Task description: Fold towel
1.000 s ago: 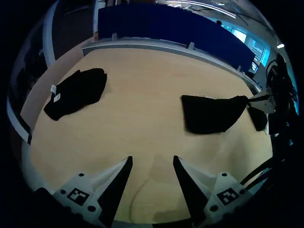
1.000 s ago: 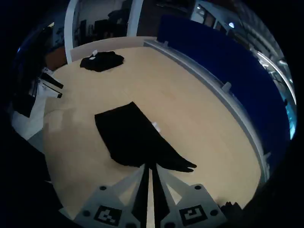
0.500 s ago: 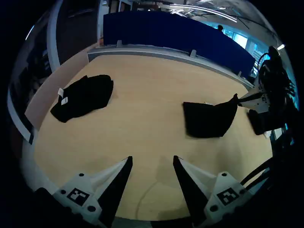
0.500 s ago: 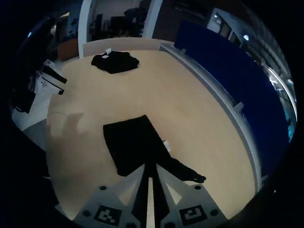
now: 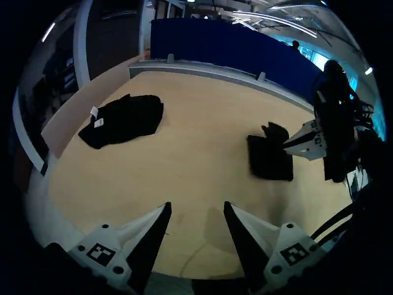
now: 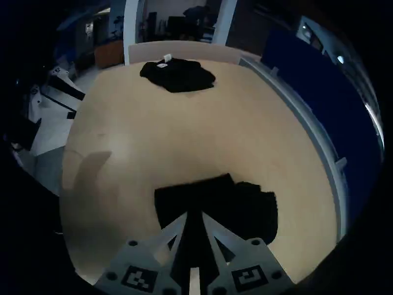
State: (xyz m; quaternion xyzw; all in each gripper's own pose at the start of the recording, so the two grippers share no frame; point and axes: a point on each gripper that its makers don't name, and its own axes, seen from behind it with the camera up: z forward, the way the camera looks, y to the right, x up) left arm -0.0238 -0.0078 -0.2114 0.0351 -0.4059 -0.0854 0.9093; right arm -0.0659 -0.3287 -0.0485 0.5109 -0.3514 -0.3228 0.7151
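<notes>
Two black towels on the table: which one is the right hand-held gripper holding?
The near towel, pinched in the right hand-held gripper. The far towel, with white tags, lies loose at the table's other end.

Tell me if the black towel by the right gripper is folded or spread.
Folded, roughly: the towel lies doubled into a compact block, with one edge bunched up.
</notes>
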